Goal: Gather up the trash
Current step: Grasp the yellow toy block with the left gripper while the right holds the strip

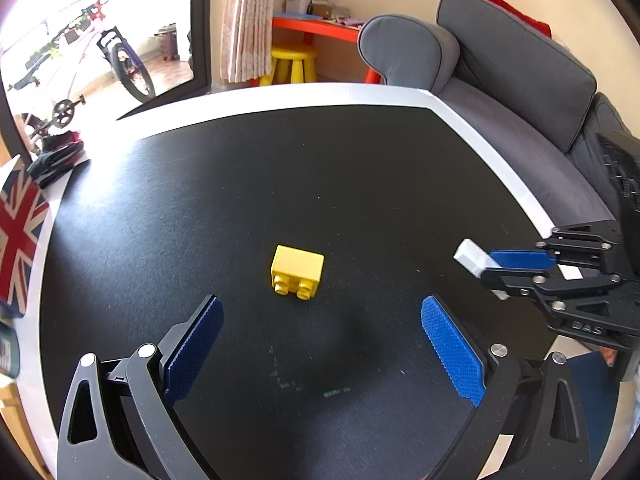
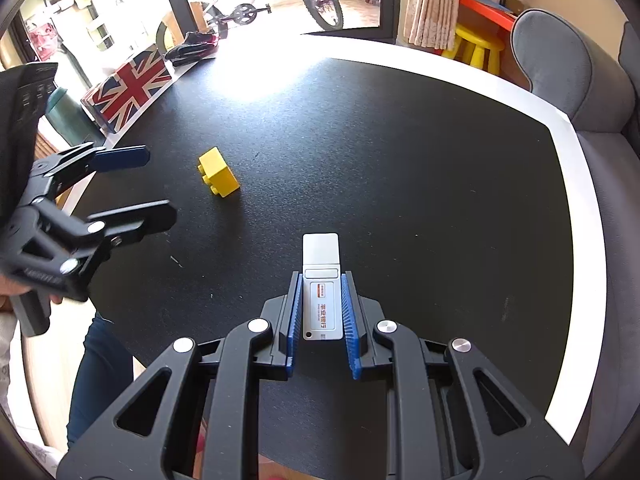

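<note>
A yellow toy brick [image 1: 297,271] lies on its side on the black table top [image 1: 320,168], studs facing me. My left gripper [image 1: 320,320] is open and empty, just short of the brick, its fingers either side. It also shows at the left of the right wrist view [image 2: 148,184]. My right gripper [image 2: 322,280] is shut on a white USB-style stick [image 2: 322,280] with red print, held above the table. In the left wrist view the right gripper [image 1: 486,268] holds the stick [image 1: 472,258] at the right. The brick also shows in the right wrist view [image 2: 218,174].
A Union Jack box [image 1: 18,236] stands at the table's left edge, with dark gloves [image 1: 56,156] behind it. A grey sofa [image 1: 520,80] runs along the right side. A yellow stool [image 1: 294,62] and a red desk stand beyond the white table rim [image 1: 280,96].
</note>
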The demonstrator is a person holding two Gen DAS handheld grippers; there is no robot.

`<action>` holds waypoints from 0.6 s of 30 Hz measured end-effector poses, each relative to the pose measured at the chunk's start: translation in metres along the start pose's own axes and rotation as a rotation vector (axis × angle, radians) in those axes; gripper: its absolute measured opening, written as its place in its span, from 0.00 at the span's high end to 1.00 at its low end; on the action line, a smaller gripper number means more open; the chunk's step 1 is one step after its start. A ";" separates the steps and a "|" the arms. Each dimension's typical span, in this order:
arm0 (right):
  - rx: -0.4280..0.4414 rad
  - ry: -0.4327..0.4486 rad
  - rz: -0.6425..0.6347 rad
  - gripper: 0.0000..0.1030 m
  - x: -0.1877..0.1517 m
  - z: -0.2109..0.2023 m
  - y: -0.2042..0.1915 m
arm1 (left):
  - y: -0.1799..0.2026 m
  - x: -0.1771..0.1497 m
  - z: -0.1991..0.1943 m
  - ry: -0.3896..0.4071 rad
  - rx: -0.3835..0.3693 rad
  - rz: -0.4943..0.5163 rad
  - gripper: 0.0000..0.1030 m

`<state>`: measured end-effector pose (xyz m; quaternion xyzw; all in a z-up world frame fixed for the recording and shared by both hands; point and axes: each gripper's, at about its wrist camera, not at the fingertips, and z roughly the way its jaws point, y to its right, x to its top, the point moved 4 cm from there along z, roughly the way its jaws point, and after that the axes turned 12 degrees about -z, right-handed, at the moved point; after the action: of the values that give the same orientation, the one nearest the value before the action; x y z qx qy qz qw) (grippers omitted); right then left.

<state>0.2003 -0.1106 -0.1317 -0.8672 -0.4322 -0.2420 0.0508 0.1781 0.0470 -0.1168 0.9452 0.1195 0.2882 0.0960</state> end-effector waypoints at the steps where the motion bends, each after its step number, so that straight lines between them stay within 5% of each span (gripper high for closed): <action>1: 0.001 0.001 0.002 0.81 0.000 -0.001 0.001 | 0.000 0.002 0.005 -0.008 0.005 0.005 0.08; 6: 0.002 -0.003 0.004 0.81 -0.003 -0.001 0.004 | -0.001 0.011 0.020 -0.020 0.033 0.021 0.10; 12: 0.005 -0.006 0.015 0.81 -0.003 0.003 0.008 | -0.005 0.013 0.037 -0.065 0.053 0.015 0.53; 18: 0.009 0.001 0.017 0.82 -0.001 0.003 0.008 | -0.005 0.010 0.038 -0.056 0.071 0.030 0.67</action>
<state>0.2070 -0.1158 -0.1341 -0.8706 -0.4258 -0.2399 0.0568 0.2068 0.0507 -0.1434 0.9574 0.1126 0.2586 0.0613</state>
